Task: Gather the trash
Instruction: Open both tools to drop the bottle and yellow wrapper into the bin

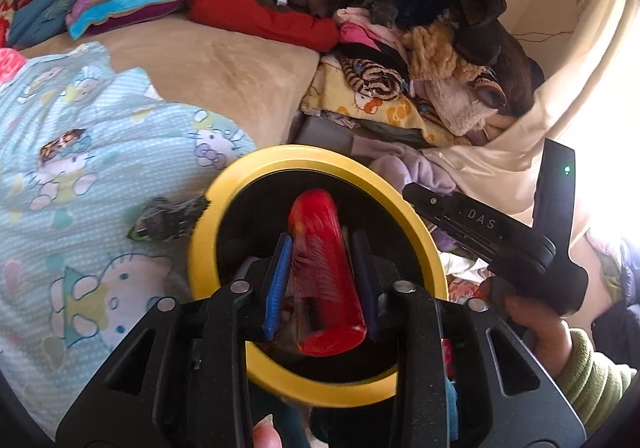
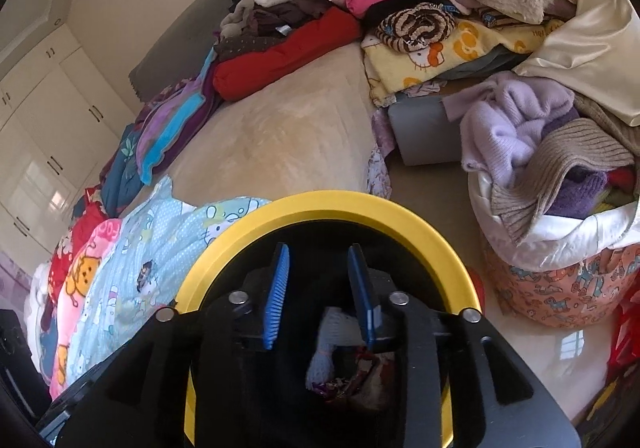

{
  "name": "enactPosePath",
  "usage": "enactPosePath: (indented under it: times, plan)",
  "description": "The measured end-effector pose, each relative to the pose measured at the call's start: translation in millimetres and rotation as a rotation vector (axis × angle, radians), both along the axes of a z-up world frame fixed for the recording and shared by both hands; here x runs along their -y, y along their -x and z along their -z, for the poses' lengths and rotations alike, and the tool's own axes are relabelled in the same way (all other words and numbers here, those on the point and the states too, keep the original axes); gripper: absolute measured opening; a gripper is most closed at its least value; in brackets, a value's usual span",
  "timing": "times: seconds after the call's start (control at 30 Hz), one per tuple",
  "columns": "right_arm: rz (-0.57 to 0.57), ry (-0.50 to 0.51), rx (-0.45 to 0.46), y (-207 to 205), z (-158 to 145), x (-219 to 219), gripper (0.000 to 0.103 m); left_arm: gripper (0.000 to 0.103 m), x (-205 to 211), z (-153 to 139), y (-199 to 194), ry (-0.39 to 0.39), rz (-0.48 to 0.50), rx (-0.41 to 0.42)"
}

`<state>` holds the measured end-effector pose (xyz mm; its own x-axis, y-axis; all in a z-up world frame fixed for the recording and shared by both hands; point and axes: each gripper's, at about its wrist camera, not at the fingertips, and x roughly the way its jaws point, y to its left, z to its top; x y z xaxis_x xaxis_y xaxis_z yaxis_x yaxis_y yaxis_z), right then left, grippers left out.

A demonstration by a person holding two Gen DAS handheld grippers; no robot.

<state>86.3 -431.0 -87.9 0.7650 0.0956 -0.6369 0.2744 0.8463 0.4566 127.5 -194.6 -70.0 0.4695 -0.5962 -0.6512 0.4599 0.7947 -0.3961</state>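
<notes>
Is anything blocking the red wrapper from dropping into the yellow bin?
Nothing visible does. The red wrapper sits between the left gripper's fingers right over the mouth of the yellow bin, with only the dark inside below it.

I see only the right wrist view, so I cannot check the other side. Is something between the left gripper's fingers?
Observer: Yes, a red wrapper is between the fingers of the left gripper, above the yellow-rimmed bin.
Operator: Is there other trash on the bed?
Observer: A dark crumpled wrapper lies on the light-blue blanket, beside the bin's rim.
</notes>
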Motion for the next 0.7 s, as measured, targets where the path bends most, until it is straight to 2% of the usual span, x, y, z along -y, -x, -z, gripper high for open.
enactPosePath:
  times: [0.03, 0.07, 0.17, 0.23, 0.37, 0.53, 0.7]
  plan:
    - [0.003, 0.003, 0.002, 1, -1, 1, 0.033, 0.057, 1, 0, -1, 0.003, -0.004, 0.000]
    - [0.007, 0.005, 0.006, 2, -2, 2, 0.035, 0.067, 0, -1, -1, 0.009, -0.013, 0.004]
    - [0.011, 0.011, 0.015, 3, -5, 2, 0.040, 0.071, -6, -2, -1, 0.025, -0.022, 0.006]
    - [0.010, 0.014, 0.020, 3, -6, 1, 0.040, 0.082, -9, -3, -2, 0.019, -0.040, 0.011]
    - [-0.010, 0.024, 0.024, 1, -6, -6, 0.043, 0.089, -22, -3, -2, 0.019, -0.084, 0.018]
    - [-0.051, 0.041, 0.042, -1, -10, -18, 0.046, 0.092, -38, -8, -4, 0.006, -0.139, 0.047]
    - [-0.108, 0.057, 0.069, -2, -17, -35, 0.053, 0.092, -56, -12, -7, -0.003, -0.191, 0.068]
